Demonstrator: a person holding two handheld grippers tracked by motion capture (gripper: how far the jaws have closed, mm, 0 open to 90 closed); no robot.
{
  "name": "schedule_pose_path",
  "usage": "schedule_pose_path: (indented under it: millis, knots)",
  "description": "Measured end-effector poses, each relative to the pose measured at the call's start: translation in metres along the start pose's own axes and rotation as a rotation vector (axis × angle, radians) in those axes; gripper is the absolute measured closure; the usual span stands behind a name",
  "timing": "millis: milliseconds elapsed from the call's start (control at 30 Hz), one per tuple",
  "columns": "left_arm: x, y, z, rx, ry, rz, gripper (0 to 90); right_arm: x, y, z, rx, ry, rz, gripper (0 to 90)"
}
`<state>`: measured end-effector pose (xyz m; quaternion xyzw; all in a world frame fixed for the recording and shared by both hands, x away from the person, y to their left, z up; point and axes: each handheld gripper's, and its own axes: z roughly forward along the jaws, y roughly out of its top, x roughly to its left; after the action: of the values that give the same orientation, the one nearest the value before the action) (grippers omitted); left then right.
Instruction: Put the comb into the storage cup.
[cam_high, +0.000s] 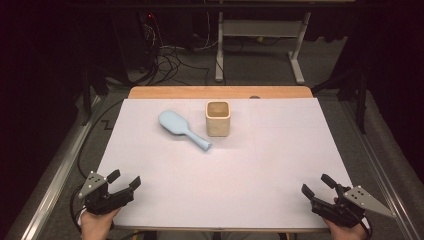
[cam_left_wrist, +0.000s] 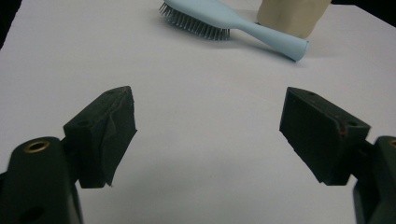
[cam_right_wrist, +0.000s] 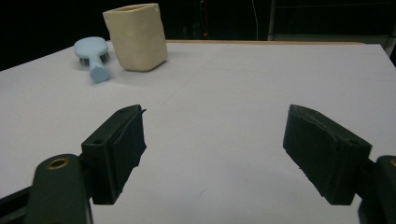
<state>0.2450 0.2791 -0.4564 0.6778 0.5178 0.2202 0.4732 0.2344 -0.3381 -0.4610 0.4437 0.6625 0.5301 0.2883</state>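
Hairbrush (cam_high: 181, 129), pale blue, lay on the white table cover (cam_high: 225, 175) in the high view, just beside the beige cup (cam_high: 218, 118): its head sat off the cup's left side and its handle ran down toward the cup's near left corner, ending close to it. The left gripper (cam_high: 125, 180) was well short of the cup, at the near left corner of the cover, jaws spread apart with nothing between them. The right gripper (cam_high: 318, 185) was equally far from the cup at the near right corner, jaws also apart and empty.

From the left gripper view, the hairbrush (cam_left_wrist: 219, 18) lay bristles down in front of the cup (cam_left_wrist: 293, 16), the handle tip pointing right past the cup's base. The left gripper (cam_left_wrist: 208, 123) stood wide open over bare cover.

From the right gripper view, the hairbrush (cam_right_wrist: 92, 55) sat just left of the cup (cam_right_wrist: 136, 36), handle toward the camera. The right gripper (cam_right_wrist: 214, 142) held its jaws wide, gripping nothing.
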Motion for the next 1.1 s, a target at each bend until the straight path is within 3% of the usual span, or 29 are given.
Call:
schedule_pose_path:
  millis: [567,1100]
  knots:
    - [-0.004,0.007,0.008,0.007,-0.027,0.023,23.7,0.001,0.000,0.000,0.000,0.001,-0.002,22.0]
    - [-0.019,0.015,0.025,0.023,-0.063,0.070,26.7,0.001,0.000,0.000,-0.004,0.009,-0.003,22.5]
